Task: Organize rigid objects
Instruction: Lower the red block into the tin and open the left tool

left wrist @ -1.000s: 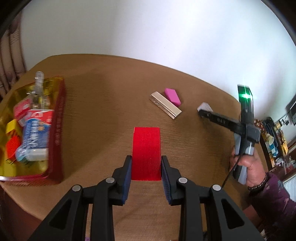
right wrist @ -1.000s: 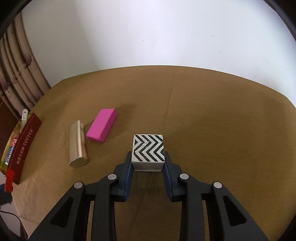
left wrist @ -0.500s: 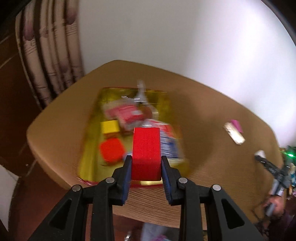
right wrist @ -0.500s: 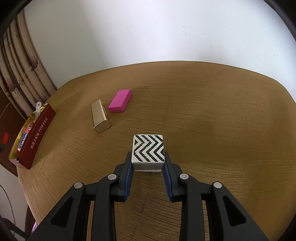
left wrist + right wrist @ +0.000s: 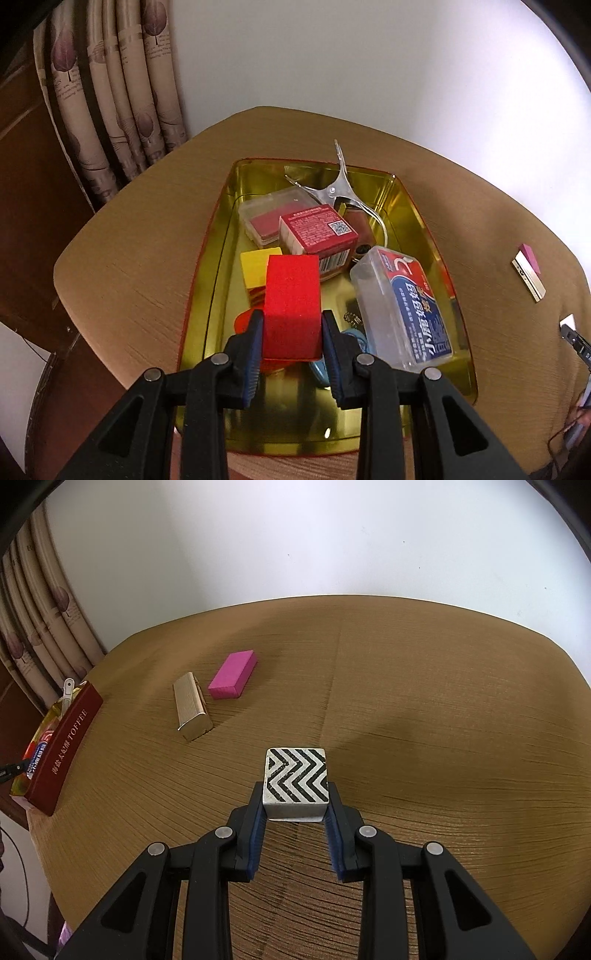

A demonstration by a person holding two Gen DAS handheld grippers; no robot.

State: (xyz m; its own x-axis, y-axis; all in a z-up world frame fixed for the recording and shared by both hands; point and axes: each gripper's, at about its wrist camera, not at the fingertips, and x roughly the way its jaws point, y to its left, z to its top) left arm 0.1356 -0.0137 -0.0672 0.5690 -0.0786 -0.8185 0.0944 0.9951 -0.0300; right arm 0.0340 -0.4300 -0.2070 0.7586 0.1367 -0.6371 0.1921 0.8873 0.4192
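Left gripper [image 5: 291, 338] jaws clamp red block [image 5: 292, 306] above gold tin [image 5: 424, 221]. Right gripper [image 5: 295, 816] jaws clamp chevron block [image 5: 296, 781] above surface [image 5: 443, 720].

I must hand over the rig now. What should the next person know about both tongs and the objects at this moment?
Left tongs: shut on the red block, held above the gold tray.
Right tongs: shut on the chevron block, over the table, away from the tray.
Done: tray already holds boxes, a yellow block and a metal clip.
Left: release the red block, bring the chevron block, then the gold bar and pink block.
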